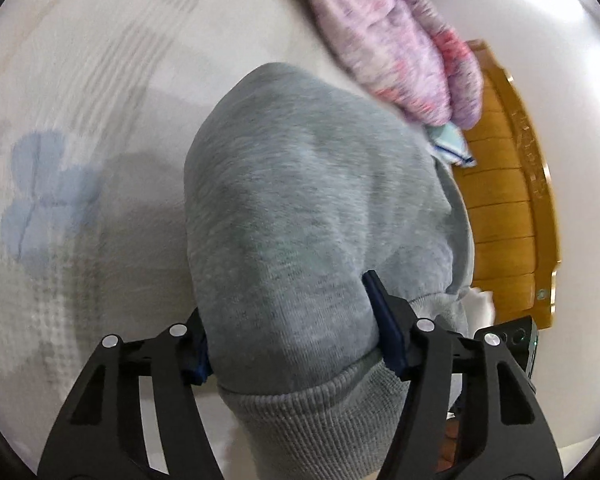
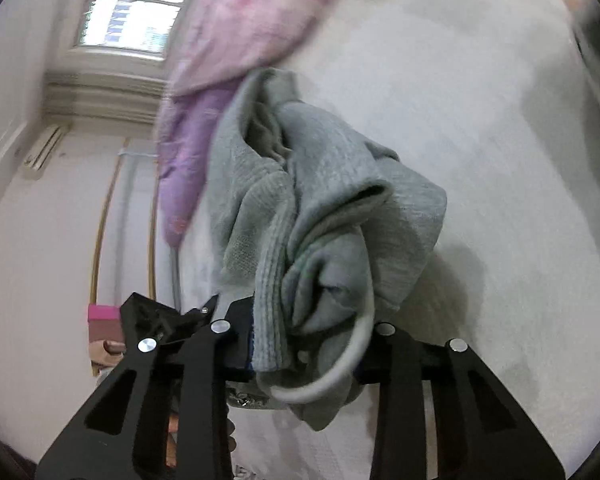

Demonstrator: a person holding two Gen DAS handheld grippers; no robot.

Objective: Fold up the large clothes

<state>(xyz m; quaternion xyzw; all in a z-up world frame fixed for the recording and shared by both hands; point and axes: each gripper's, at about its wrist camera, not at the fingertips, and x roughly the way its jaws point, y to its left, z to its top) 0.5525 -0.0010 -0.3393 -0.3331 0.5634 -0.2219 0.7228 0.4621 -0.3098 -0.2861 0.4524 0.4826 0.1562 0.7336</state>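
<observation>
Step in hand, as judged from the layout: pick-up of the garment before spreading. The grey sweatshirt (image 1: 300, 200) is bunched, not flat, and hangs between the two tools above the white bedspread (image 1: 100, 100), with no fold yet formed.

Left gripper (image 1: 296, 340): the jaws stand partly apart and are clamped on a thick roll of the sweatshirt just above its ribbed hem (image 1: 300, 420). Both blue pads press into the fabric; the right pad (image 1: 384, 332) is visibly sunk into the cloth.

Right gripper (image 2: 304, 356): the jaws stand narrower and are clenched on a crumpled wad of the same sweatshirt (image 2: 320, 220), including a ribbed band. A pale drawcord (image 2: 340, 376) loops loose across the near side of the grip.

Position of the garment: in the left wrist view it bulges away from the jaws, with a pink-purple knit garment (image 1: 400, 48) lying beyond it to the far right and a wooden bed frame (image 1: 508, 200) at the right edge. In the right wrist view the pink-purple garment (image 2: 228, 60) lies to the far left.

Next move, as judged: draw the two grips apart to pull the fabric taut, then lay it flat on the bedspread. Precautions: keep the drawcord clear of the jaws, and avoid dragging the pink-purple garment along.
</observation>
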